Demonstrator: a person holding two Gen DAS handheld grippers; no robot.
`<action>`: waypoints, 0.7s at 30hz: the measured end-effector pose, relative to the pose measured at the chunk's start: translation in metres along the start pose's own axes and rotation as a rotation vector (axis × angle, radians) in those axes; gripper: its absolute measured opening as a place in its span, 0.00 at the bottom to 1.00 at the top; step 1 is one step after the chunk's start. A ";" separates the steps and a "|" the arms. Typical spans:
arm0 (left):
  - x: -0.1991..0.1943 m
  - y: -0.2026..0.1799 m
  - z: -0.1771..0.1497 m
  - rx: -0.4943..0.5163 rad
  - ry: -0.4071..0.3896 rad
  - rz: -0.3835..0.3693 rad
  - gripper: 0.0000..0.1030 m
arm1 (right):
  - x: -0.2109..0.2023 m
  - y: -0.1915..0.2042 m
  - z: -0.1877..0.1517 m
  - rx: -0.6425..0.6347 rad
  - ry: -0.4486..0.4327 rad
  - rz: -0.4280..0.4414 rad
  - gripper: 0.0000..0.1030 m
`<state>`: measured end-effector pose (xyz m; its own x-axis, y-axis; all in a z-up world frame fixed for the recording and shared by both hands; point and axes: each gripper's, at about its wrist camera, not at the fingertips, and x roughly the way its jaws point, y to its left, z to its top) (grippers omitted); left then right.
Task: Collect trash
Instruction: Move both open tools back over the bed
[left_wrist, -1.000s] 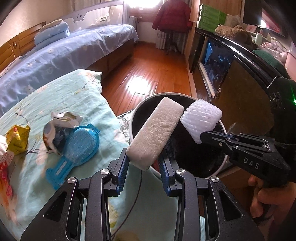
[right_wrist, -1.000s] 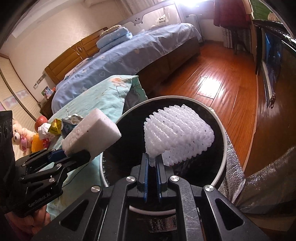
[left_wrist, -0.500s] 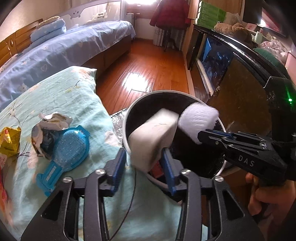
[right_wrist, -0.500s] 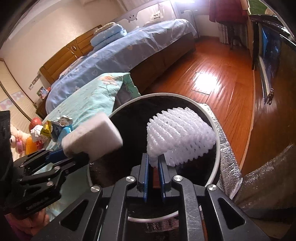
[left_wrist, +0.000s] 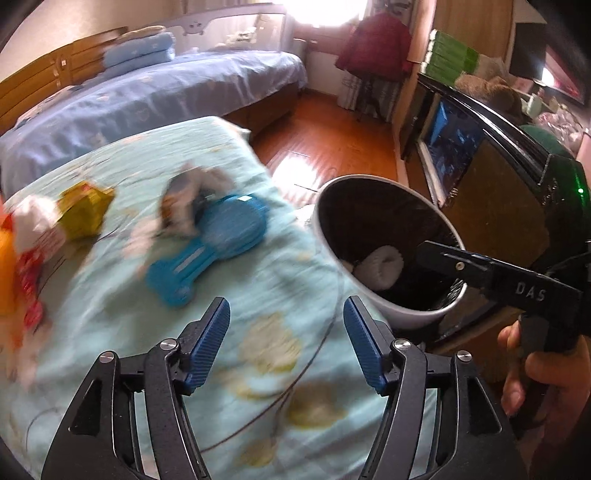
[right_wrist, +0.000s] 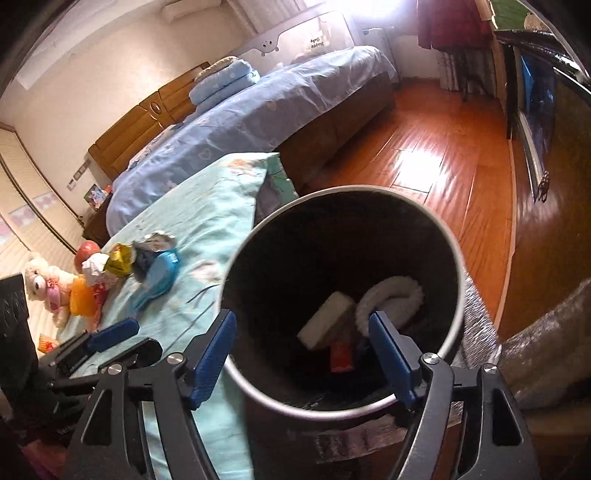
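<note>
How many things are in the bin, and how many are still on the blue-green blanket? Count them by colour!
In the bin:
White: 2 (foam block, foam net)
Orange-red: 1 (wrapper)
On the blanket:
Blue: 1 (brush)
Gold: 1 (wrapper)
Silver-grey: 1 (crumpled wrapper)
Total: 6; the blurred pile at the blanket's far end is not counted.

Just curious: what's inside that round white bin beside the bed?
A white foam block, a white foam net sleeve and an orange-red scrap; anything beneath them is hidden.
</note>
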<state>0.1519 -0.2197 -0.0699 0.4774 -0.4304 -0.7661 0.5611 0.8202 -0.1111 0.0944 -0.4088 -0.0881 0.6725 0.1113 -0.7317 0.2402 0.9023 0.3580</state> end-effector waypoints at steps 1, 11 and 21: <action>-0.004 0.006 -0.004 -0.013 -0.004 0.010 0.64 | -0.001 0.004 -0.002 -0.002 -0.003 0.005 0.74; -0.037 0.062 -0.033 -0.145 -0.037 0.073 0.65 | -0.003 0.060 -0.019 -0.084 -0.023 0.058 0.74; -0.056 0.101 -0.051 -0.226 -0.057 0.139 0.66 | 0.012 0.109 -0.030 -0.172 -0.001 0.088 0.74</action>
<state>0.1478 -0.0936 -0.0706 0.5801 -0.3225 -0.7480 0.3255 0.9336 -0.1501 0.1077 -0.2966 -0.0756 0.6865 0.1924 -0.7012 0.0573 0.9470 0.3160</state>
